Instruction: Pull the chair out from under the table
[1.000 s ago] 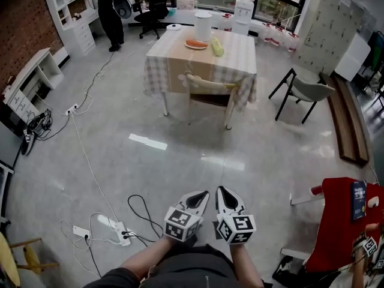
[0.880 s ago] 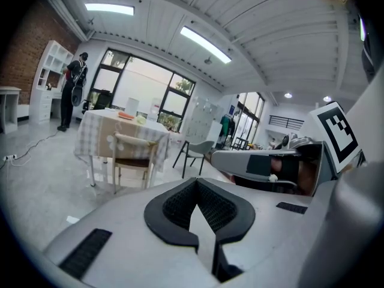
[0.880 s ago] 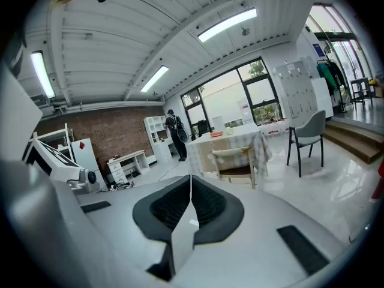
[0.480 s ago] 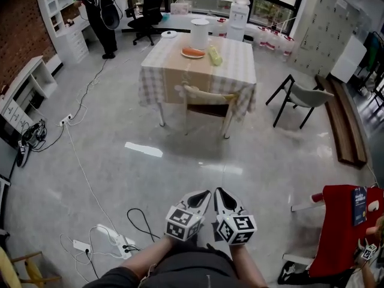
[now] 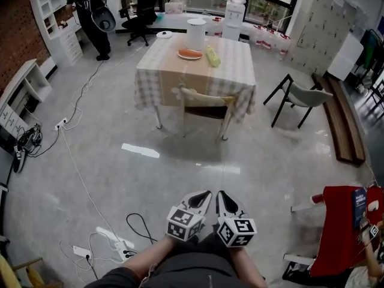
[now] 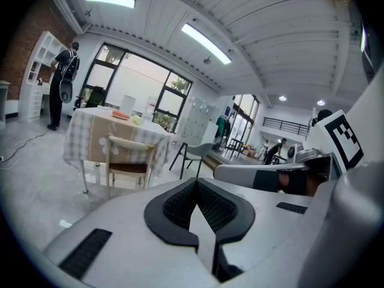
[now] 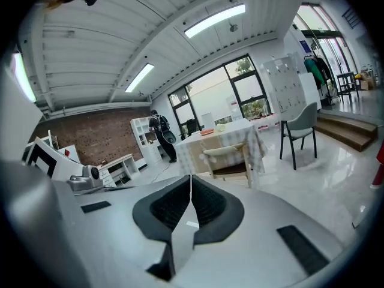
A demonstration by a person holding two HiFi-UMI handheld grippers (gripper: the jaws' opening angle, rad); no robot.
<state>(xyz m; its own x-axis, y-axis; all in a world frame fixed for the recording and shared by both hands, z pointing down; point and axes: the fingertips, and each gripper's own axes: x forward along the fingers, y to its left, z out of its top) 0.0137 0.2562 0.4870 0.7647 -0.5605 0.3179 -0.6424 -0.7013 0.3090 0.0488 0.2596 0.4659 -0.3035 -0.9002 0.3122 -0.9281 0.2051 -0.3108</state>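
1. The table point(image 5: 235, 71), under a checked cloth, stands at 12 o'clock in the head view, well apart from both grippers.
2. The chair point(image 5: 204, 101) is tucked in at the table's near side, with its backrest toward the camera.
3. A grey chair point(image 5: 305, 93) stands at 2 o'clock, apart from the table.
4. The left gripper point(image 5: 201, 197) and the right gripper point(image 5: 222, 197) are side by side at 6 o'clock, pointing toward the chair.
5. Only the gripper views show the jaws plainly: both pairs are closed together, with nothing between them.
6. Only the head view shows the tabletop well: a white container point(image 5: 195, 33) and a plate point(image 5: 189, 54) with something orange, perhaps food.
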